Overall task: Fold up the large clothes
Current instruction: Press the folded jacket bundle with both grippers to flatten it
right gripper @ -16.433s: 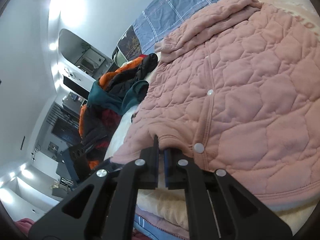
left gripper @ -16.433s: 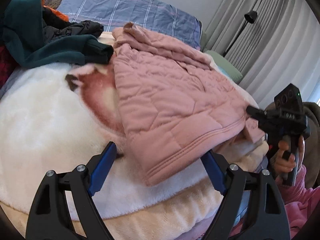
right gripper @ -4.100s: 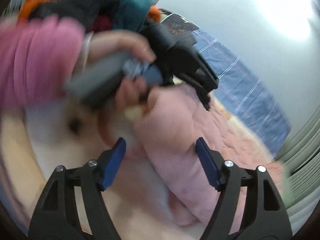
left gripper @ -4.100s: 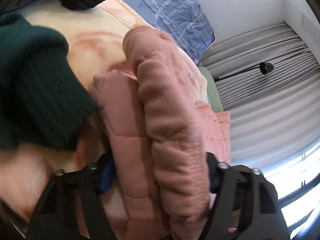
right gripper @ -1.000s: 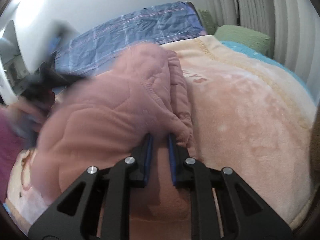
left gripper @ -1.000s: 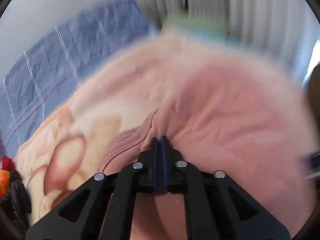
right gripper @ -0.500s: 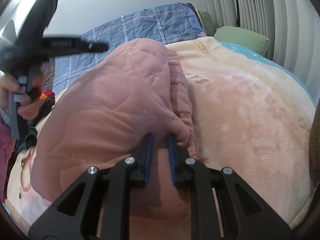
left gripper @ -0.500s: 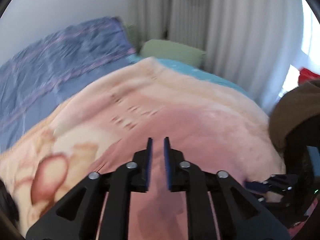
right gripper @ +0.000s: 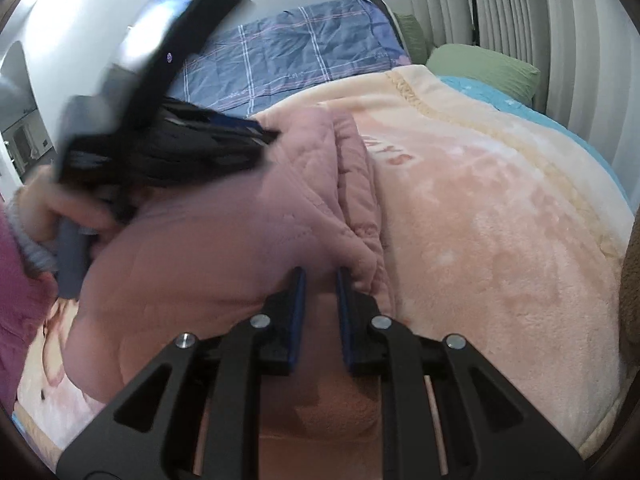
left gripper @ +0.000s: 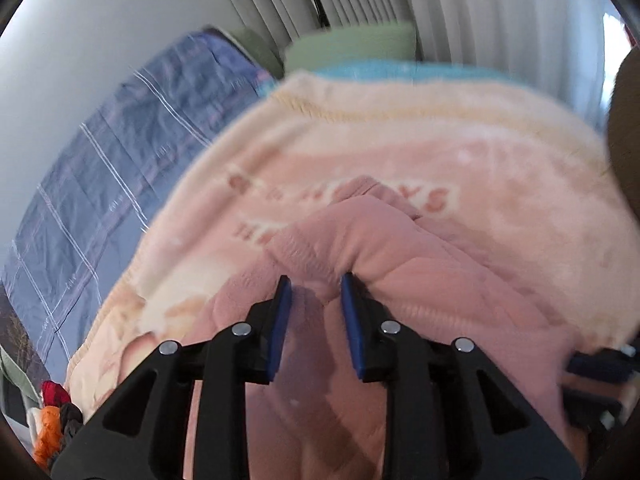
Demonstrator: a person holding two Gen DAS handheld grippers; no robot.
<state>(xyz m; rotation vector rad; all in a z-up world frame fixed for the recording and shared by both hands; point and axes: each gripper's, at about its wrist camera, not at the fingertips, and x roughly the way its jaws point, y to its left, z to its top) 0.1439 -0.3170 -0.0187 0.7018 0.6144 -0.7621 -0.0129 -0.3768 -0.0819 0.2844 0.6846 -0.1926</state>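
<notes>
A pink quilted jacket (left gripper: pixel 420 264) lies bunched and folded over on the peach fleece blanket (left gripper: pixel 500 168). My left gripper (left gripper: pixel 316 292) hovers at a raised fold of it. Its jaws are opening, the fold sits just past the tips, and the pads do not press on it. In the right wrist view the jacket (right gripper: pixel 224 248) fills the centre. My right gripper (right gripper: pixel 320 280) is shut on its near edge, with fabric pinched in the narrow gap. The left gripper (right gripper: pixel 256 136) shows blurred at the upper left, held by a hand (right gripper: pixel 60 208) over the jacket's far side.
A blue plaid duvet (right gripper: pixel 300 52) lies at the head of the bed, with a green pillow (right gripper: pixel 484 64) beside it and pale curtains (left gripper: pixel 480 12) behind. A pile of orange and dark clothes (left gripper: pixel 52 416) sits at the lower left. Bare blanket (right gripper: pixel 500 220) stretches right of the jacket.
The left jaws went from shut on the jacket's fold to parted, letting it go, and that gripper swung across over the jacket. The right gripper kept still with its grip.
</notes>
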